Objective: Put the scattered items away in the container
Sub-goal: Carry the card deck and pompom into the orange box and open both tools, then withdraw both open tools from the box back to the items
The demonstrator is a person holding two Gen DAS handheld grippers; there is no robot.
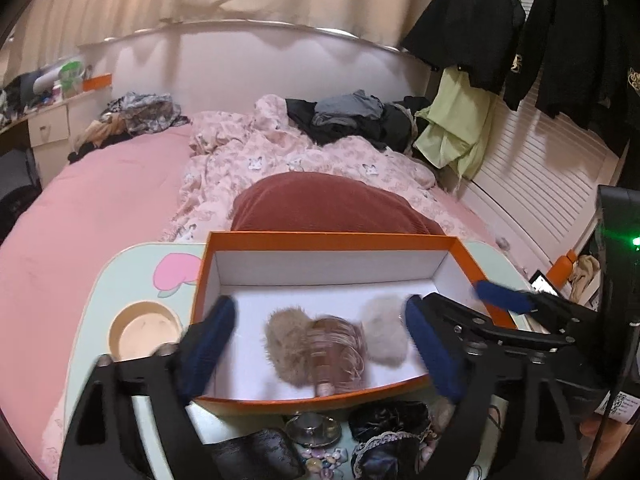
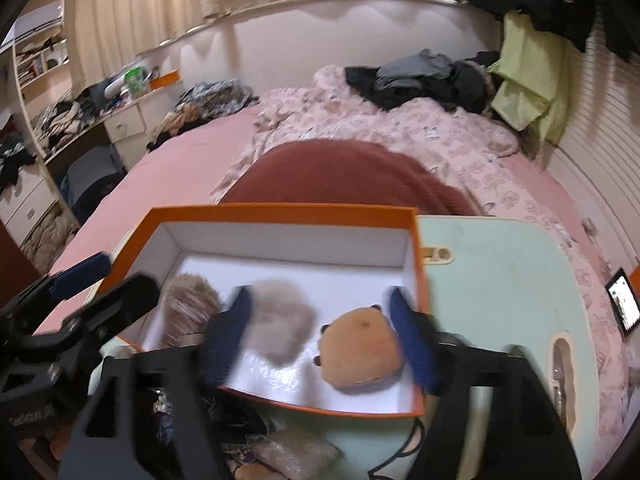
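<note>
a pale mint lap table [image 2: 500,280] with a pink cartoon print stands on the pink-sheeted bed [image 1: 100,208]. on it lies an open orange cardboard box with a white inside [image 1: 328,240], far of centre. nearer, black satin pouches [image 1: 388,420] and a small metal dish [image 1: 312,430] rest on its near edge.

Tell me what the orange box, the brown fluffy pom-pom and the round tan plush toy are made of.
Orange box: likely matte cardboard, thin straight walls, white inside. Brown fluffy pom-pom: fur, probably faux, long loose hairs. Round tan plush toy: soft short-pile fabric, apparently stuffed.
</note>
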